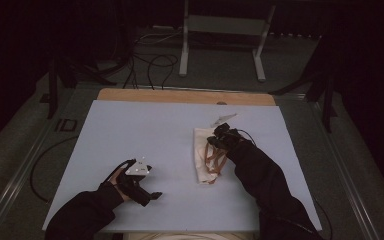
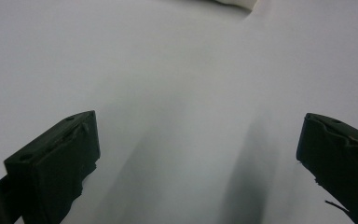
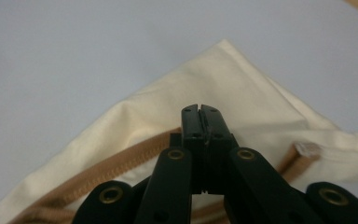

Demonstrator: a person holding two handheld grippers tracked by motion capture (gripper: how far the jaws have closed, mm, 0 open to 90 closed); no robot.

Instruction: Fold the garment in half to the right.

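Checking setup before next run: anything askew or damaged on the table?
No damage visible. The cream cloth bag lies folded and rumpled, its tan straps loose across it. The right gripper is shut above it.

You have a pale sheet [image 1: 130,135] over the wooden table [image 1: 180,95]; behind, a metal stand [image 1: 220,30] and floor cables [image 1: 150,62].

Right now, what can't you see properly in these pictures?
- Whether the right tongs pinch the cream cloth or its tan strap: their closed tips cover that spot in the right gripper view.
- The cloth's near end, high view: the right sleeve covers it.
- The small pale thing beyond the cloth: too small and dim.
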